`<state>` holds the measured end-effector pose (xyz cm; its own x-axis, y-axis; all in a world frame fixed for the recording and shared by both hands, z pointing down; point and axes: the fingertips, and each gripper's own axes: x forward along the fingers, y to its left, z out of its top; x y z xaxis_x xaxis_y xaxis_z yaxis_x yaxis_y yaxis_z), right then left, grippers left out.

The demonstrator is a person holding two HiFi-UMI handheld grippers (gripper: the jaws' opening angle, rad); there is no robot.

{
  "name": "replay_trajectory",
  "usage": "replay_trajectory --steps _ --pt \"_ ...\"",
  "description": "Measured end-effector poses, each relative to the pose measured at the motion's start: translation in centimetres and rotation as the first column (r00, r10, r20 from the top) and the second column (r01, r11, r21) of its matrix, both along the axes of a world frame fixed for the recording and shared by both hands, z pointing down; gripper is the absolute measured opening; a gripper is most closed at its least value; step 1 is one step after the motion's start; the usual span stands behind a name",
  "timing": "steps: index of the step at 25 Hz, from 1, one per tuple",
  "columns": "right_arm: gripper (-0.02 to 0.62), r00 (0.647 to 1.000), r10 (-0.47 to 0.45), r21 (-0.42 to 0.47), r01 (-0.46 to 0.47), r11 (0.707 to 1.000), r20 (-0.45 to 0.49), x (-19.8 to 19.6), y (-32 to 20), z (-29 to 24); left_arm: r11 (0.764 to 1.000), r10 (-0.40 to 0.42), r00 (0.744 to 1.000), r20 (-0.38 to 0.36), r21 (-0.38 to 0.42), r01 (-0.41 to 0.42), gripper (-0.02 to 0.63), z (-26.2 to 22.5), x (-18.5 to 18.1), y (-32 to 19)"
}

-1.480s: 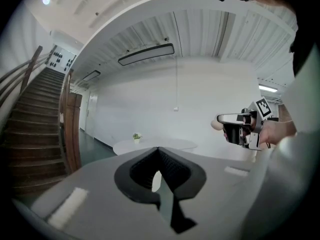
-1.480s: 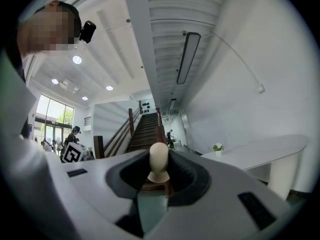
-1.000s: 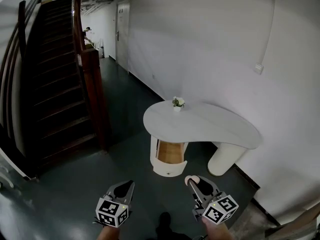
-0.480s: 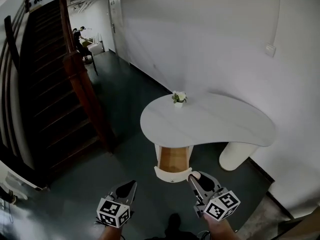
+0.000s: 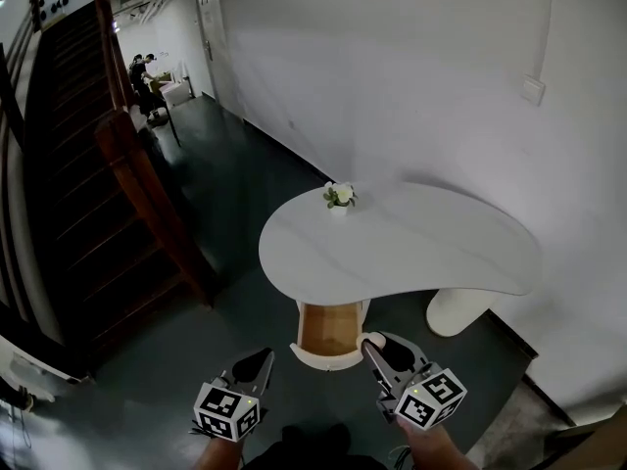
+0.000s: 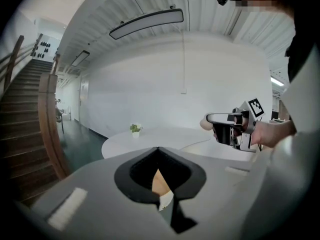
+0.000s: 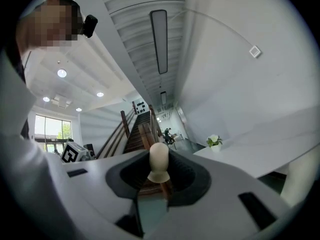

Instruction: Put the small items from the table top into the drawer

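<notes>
A white kidney-shaped table (image 5: 411, 248) carries a small potted plant (image 5: 338, 196) near its far left edge. Under the top an open drawer (image 5: 328, 329) shows its wooden inside behind a white front. My right gripper (image 5: 375, 344) hangs just in front of the drawer's right corner, shut on a small beige wooden peg figure (image 7: 159, 163) that stands upright between the jaws. The left gripper (image 5: 260, 358) hovers over the floor left of the drawer, jaws shut with nothing in them. From the left gripper view the right gripper (image 6: 227, 129) and the plant (image 6: 134, 129) both show.
A dark staircase with a wooden banister (image 5: 127, 174) rises on the left. A thick white table leg (image 5: 456, 311) stands right of the drawer. The wall runs behind the table, with a socket (image 5: 532, 89). People sit far down the hallway (image 5: 147, 71).
The view has moved nearer to the table, so table and drawer sit closer to both grippers. The right gripper still holds the peg figure; the left stays shut.
</notes>
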<state>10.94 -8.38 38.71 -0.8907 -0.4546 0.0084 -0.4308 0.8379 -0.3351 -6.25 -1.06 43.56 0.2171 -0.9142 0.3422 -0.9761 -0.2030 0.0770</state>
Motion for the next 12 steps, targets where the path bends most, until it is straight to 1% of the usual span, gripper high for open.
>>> replay_trajectory --steps 6,10,12 --pt "0.092 0.999 0.032 -0.021 -0.033 0.999 -0.027 -1.4 -2.4 1.2 0.999 0.037 0.999 -0.027 0.005 -0.037 0.008 1.1 -1.4 -3.6" --pt "0.094 0.996 0.064 -0.027 -0.066 0.997 -0.056 -3.4 -3.9 1.6 0.997 0.075 0.996 -0.051 0.012 -0.075 0.008 1.6 -3.2 -6.2" --pt "0.094 0.993 0.093 -0.031 -0.095 0.995 -0.069 -4.6 -4.4 1.7 0.994 0.107 0.993 -0.056 0.014 -0.107 0.008 1.9 -4.3 -7.1"
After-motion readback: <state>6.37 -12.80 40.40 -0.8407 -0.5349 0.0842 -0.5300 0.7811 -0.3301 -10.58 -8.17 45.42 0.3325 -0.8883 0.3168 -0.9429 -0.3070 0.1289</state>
